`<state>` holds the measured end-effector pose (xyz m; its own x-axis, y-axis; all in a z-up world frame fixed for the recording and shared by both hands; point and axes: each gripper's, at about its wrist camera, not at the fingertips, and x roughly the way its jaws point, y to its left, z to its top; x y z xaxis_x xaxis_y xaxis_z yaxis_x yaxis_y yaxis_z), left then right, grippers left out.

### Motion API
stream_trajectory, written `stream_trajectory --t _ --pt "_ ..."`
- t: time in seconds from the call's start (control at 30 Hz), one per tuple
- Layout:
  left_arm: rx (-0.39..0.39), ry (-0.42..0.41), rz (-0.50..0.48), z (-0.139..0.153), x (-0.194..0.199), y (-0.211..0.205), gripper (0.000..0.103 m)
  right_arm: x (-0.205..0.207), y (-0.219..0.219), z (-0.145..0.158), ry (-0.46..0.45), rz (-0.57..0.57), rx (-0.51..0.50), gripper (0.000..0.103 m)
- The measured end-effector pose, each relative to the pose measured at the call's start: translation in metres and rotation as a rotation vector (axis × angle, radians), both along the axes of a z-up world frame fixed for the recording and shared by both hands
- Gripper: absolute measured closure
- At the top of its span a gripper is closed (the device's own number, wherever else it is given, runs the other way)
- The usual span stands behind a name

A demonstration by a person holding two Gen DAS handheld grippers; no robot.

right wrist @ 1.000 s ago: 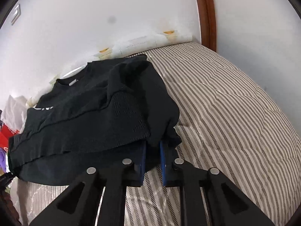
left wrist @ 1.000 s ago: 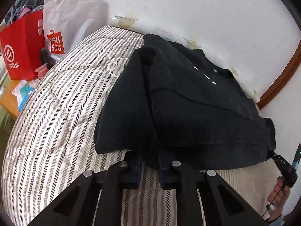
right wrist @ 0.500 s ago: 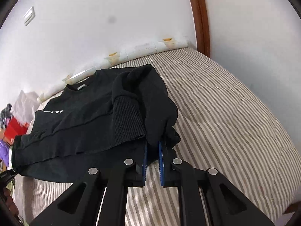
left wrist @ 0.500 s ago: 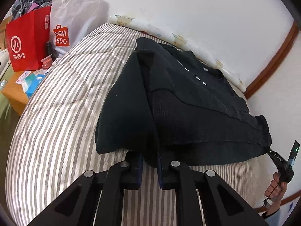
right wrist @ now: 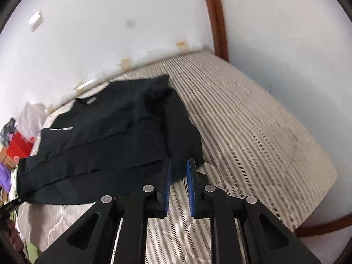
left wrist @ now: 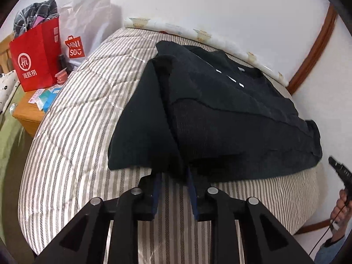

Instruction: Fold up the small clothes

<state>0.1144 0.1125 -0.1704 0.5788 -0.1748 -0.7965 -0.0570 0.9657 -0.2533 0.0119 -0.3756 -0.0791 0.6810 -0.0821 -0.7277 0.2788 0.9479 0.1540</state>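
Striped bed point(left wrist: 72, 132) is covered by a black sweater point(left wrist: 220, 118), its corners being released between both grippers' opening fingers point(left wrist: 156, 184) point(right wrist: 191, 176).

Quick count: 1 black sweater point(left wrist: 220, 114) on 1 striped bed point(left wrist: 77, 132), 2 grippers (left point(left wrist: 173, 176), right point(right wrist: 178, 165)), 2 shopping bags, 1 red point(left wrist: 35, 59) and 1 white point(left wrist: 85, 22), plus 1 wooden side table point(left wrist: 28, 114).
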Motion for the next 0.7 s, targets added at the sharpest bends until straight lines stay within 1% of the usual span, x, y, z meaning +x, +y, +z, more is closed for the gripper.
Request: stream_trajectory --t 0.03,0.07,0.13,0.17,0.23,0.3,0.33,0.4,0.5,0.57,0.63,0.7 --pt "-0.010 0.002 -0.008 0.000 -0.004 0.000 0.079 -0.002 0.003 0.005 -0.013 0.020 -0.013 0.071" --pt "-0.027 0.002 -0.016 0.000 -0.009 0.001 0.078 -0.002 0.009 0.009 -0.024 0.050 -0.033 0.067" --pt "-0.058 -0.003 -0.048 0.001 -0.016 0.001 0.078 0.001 0.019 0.009 -0.020 0.097 -0.048 0.067" --pt "-0.068 -0.010 -0.075 0.003 -0.021 -0.002 0.078 0.006 0.027 0.007 -0.010 0.122 -0.051 0.067" --pt "-0.072 -0.033 -0.135 0.009 -0.031 -0.010 0.078 0.015 0.043 -0.002 0.017 0.177 -0.051 0.076" --pt "-0.069 -0.047 -0.185 0.013 -0.034 -0.018 0.078 0.024 0.056 -0.012 0.042 0.206 -0.057 0.083" --pt "-0.059 -0.054 -0.198 0.016 -0.033 -0.022 0.078 0.028 0.061 -0.017 0.055 0.219 -0.061 0.086" --pt "-0.049 -0.053 -0.201 0.018 -0.029 -0.027 0.079 0.036 0.068 -0.029 0.084 0.226 -0.067 0.089" --pt "-0.063 -0.044 -0.199 0.017 -0.015 -0.032 0.079 0.042 0.068 -0.039 0.108 0.216 -0.044 0.090" --pt "-0.098 -0.029 -0.198 0.012 -0.003 -0.034 0.080 0.045 0.065 -0.042 0.115 0.210 -0.029 0.091" --pt "-0.113 -0.010 -0.200 0.006 0.005 -0.034 0.080 0.049 0.064 -0.046 0.127 0.209 -0.032 0.091" --pt "-0.106 0.013 -0.194 -0.004 0.017 -0.038 0.080 0.052 0.062 -0.051 0.134 0.200 -0.028 0.091"
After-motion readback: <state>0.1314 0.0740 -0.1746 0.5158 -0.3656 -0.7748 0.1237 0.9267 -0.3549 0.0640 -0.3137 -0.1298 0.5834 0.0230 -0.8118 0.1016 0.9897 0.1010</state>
